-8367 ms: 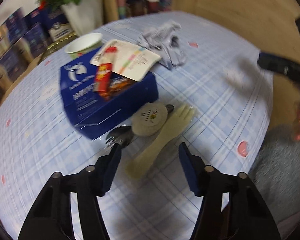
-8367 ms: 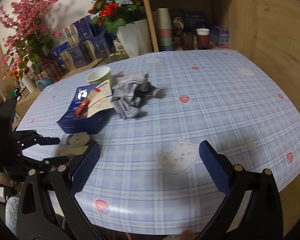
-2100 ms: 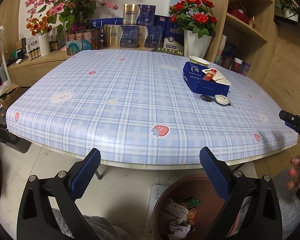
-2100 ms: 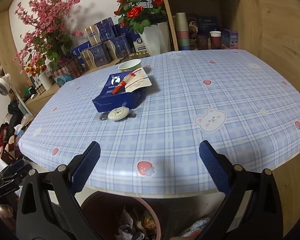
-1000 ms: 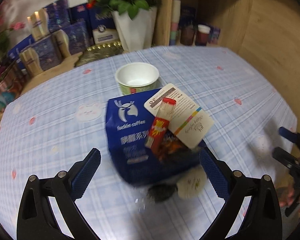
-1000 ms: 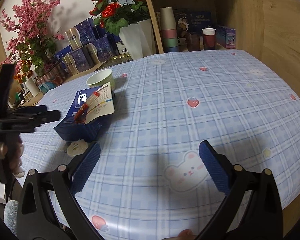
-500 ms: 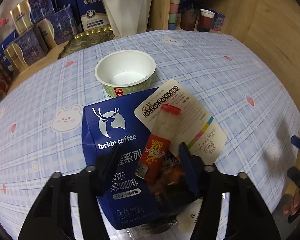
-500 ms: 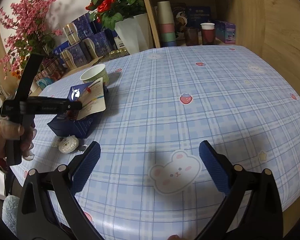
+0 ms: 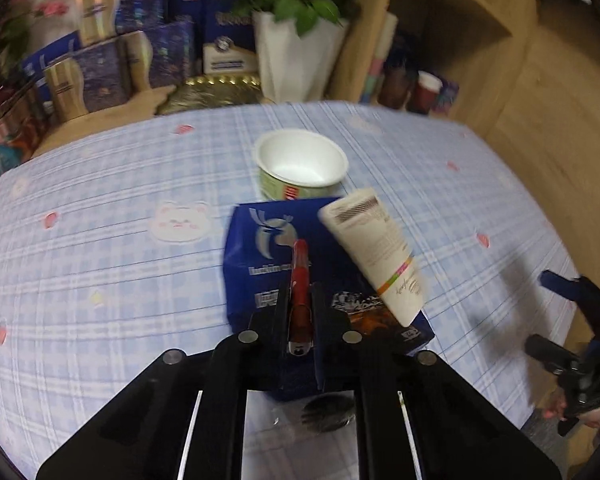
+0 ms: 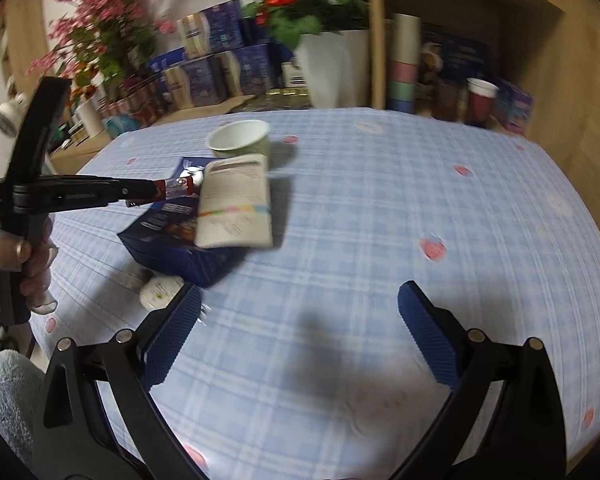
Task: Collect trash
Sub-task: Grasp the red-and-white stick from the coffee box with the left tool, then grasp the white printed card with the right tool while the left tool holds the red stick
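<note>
While your left gripper [image 9: 300, 312] is clamped on the red sachet [image 9: 300, 276], that sachet sits lifted above the blue coffee box [image 9: 268, 256], its far end pointing toward the paper cup [image 9: 302, 166]. From the right wrist view the same sachet [image 10: 176, 188] sticks out past the fingertips, clear of the box top. A white leaflet [image 9: 376, 256] leans tilted over the box's right side (blurred, so contact w/ the box can't be confirmed). Paper cup stands upright just beyond the box, on the checked tablecloth [image 9: 100, 260]. Near the box's near edge lie a dark spoon-like item [image 9: 326, 414] and, per right wrist view, a round white lid [image 10: 160, 290]; both rest on the cloth. Your right gripper [image 10: 300, 340] is spread wide, holding nothing, hovering over bare cloth near the table's near edge, well apart from the box. Background: white vase w/ red roses [image 10: 332, 68], far side.
</note>
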`<state>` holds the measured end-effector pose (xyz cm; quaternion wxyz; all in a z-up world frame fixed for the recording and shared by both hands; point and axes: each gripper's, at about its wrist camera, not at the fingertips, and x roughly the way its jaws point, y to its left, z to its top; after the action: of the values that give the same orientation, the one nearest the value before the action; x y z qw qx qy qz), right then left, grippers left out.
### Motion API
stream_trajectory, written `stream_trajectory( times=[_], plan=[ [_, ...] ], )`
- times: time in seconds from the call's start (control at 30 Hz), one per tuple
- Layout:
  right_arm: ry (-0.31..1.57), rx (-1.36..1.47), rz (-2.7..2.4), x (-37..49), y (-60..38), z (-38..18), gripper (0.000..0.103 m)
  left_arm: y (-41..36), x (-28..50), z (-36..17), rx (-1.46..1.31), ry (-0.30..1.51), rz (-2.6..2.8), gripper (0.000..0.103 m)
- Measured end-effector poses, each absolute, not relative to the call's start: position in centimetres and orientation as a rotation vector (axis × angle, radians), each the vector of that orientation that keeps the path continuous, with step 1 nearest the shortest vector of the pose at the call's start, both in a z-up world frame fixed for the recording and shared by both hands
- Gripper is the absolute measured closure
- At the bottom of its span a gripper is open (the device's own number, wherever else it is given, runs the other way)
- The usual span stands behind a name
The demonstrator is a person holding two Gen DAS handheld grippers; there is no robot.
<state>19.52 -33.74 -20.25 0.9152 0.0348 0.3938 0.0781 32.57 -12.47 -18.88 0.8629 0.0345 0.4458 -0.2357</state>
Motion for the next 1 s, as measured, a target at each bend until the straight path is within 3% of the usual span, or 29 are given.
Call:
stream_trajectory(
  times=[0.63, 0.93, 1.0],
  plan=[
    [0.987, 0.05, 0.225, 31.4, -26.6, -23.3, 0.006, -2.4, 28.8, -18.9, -0.189, 0.925, -0.454, 0.093],
    [1.067, 0.239, 0.223, 34.2, -27.5, -25.1, 0.007, 1.2, 27.0, -19.0, -0.252, 0.91, -0.427, 0.093],
    [1.074, 0.253, 0.234, 34.3, -27.3, -25.1, 0.025, 1.5, 26.7, -18.9, -0.252, 0.904, -0.425, 0.093]
  ],
)
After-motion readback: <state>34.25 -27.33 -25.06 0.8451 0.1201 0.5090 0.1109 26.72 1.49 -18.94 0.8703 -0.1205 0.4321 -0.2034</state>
